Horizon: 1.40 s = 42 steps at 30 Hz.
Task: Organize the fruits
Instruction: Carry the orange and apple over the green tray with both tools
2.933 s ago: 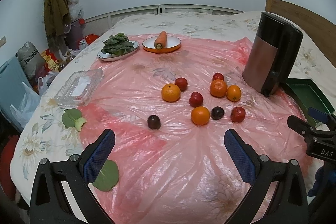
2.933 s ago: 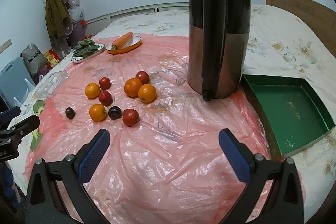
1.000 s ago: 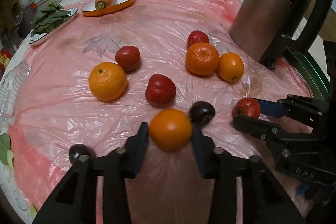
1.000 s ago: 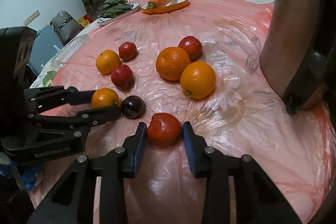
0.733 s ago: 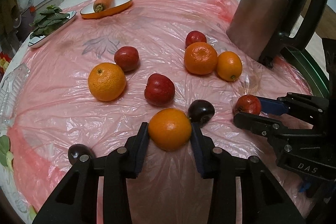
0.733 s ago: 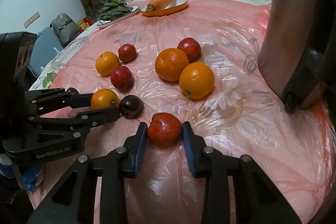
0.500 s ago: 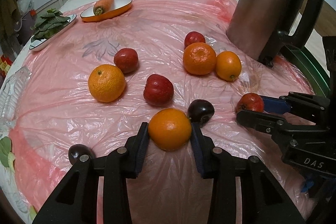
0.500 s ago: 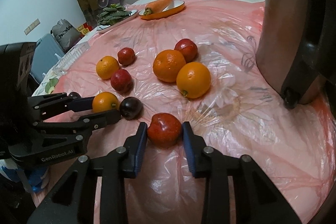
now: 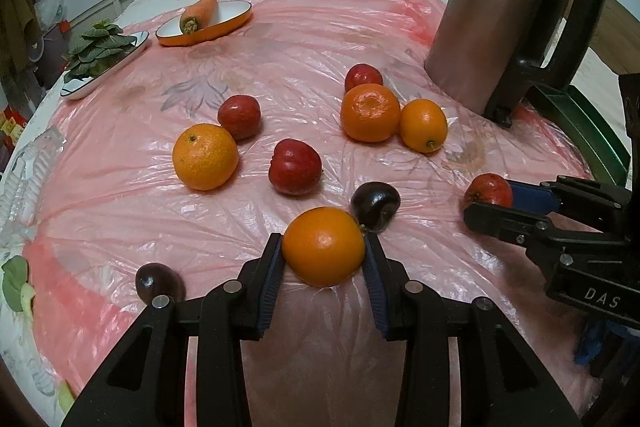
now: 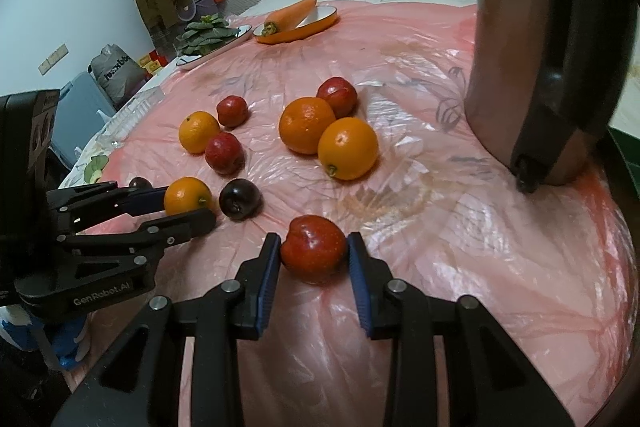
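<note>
You have only begun: your left gripper (image 9: pixel 324 255) clamps an orange (image 9: pixel 323 246) and your right gripper (image 10: pixel 313 257) a red apple (image 10: pixel 313 254), both near the pink sheet's (image 9: pixel 304 27) front edge, while the other fruits lie unsorted.

Both claws blk plastic w/ blue ribbed pads (image 9: pixel 269 279), silver screws, white "DAS"/"GenRobot.AI" lettering.
</note>
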Each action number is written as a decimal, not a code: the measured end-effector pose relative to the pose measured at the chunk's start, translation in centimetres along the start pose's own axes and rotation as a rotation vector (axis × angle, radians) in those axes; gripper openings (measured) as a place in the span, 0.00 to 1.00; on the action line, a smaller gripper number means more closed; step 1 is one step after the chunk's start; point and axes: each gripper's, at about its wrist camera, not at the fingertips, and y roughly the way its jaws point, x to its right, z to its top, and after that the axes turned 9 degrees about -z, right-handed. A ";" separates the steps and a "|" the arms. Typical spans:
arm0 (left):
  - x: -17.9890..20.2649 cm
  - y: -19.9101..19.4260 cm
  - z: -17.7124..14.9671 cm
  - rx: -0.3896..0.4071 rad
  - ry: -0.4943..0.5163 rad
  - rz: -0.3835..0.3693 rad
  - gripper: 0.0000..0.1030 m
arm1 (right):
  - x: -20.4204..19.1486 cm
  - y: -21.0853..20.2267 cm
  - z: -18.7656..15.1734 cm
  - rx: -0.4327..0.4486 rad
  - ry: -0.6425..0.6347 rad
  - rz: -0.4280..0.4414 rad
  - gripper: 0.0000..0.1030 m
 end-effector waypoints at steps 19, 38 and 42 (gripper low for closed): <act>3.2 -4.5 -0.7 0.013 0.029 -0.033 0.33 | 6.3 -6.8 -2.3 0.047 0.078 -0.081 0.30; 20.3 -0.9 7.9 0.036 0.200 -0.302 0.33 | 22.2 -13.9 -2.7 0.150 0.220 -0.358 0.30; 24.1 1.6 10.0 0.021 0.227 -0.338 0.33 | 26.6 -13.5 -2.1 0.147 0.273 -0.420 0.30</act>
